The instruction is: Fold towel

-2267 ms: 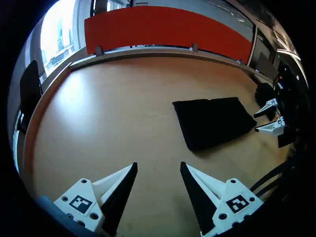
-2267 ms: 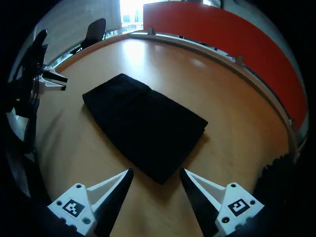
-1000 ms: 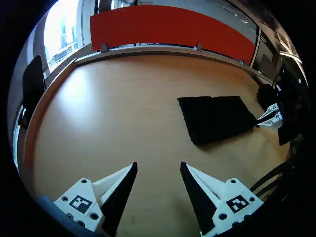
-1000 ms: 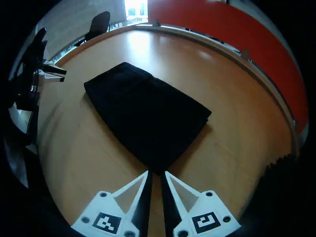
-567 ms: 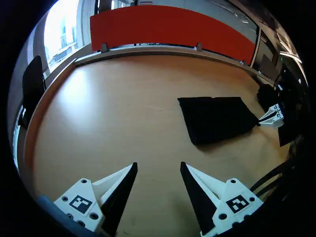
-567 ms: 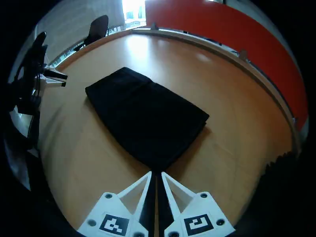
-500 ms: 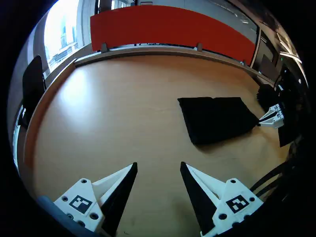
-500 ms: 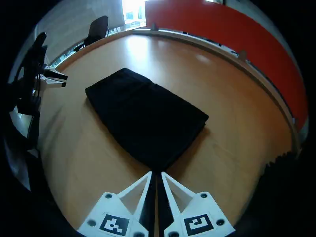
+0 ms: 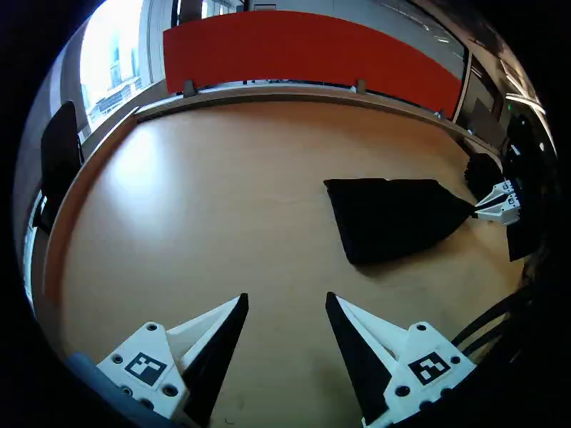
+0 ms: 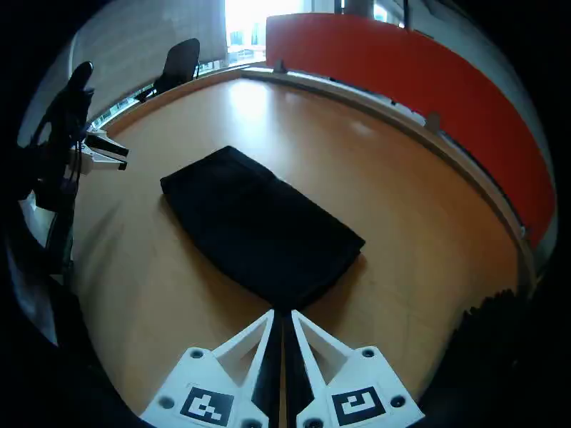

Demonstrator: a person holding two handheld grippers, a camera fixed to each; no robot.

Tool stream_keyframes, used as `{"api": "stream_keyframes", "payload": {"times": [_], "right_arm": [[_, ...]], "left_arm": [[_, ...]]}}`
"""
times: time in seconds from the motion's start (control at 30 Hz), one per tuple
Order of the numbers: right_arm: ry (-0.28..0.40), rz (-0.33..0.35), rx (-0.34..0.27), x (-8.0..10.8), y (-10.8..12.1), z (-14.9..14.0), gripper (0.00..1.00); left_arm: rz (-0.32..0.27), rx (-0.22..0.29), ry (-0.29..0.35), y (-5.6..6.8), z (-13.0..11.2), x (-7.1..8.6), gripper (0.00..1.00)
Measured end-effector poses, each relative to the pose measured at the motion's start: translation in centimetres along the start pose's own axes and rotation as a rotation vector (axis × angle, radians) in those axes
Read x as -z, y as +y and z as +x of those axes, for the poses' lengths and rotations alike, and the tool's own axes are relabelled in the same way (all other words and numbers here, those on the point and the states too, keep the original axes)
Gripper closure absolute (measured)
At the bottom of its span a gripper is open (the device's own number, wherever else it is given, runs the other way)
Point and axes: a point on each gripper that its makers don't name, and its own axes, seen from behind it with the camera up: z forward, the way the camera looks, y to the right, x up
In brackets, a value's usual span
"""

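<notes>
A black folded towel [image 9: 392, 217] lies on the wooden table [image 9: 214, 214], to the right of my left gripper [image 9: 285, 298]. That gripper hovers open over bare wood with nothing between its fingers. My right gripper [image 10: 283, 314] is shut on the towel's [image 10: 264, 228] nearest corner. In the left gripper view the right gripper [image 9: 477, 207] holds that corner slightly raised, so the cloth peaks toward it. In the right gripper view the left gripper [image 10: 125, 158] stands off beyond the towel's far end, apart from it.
An orange partition panel [image 9: 307, 46] runs along the table's far edge. A dark office chair [image 9: 56, 153] stands past the left edge, another chair [image 10: 177, 60] by the window. Dark cables [image 9: 499, 321] hang at the right.
My right gripper shut on the towel's near corner, then lifted and drew it back, so the cloth now peaks at that corner. My left gripper stayed open and still.
</notes>
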Motion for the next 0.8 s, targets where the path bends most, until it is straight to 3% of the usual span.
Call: {"api": "stream_keyframes", "payload": {"times": [0.8], "right_arm": [[0.110,-0.092,0.045,4.1,2.1,5.2,0.95]], "left_arm": [[0.000,0.000,0.007,0.4,0.8,0.0,0.20]]}}
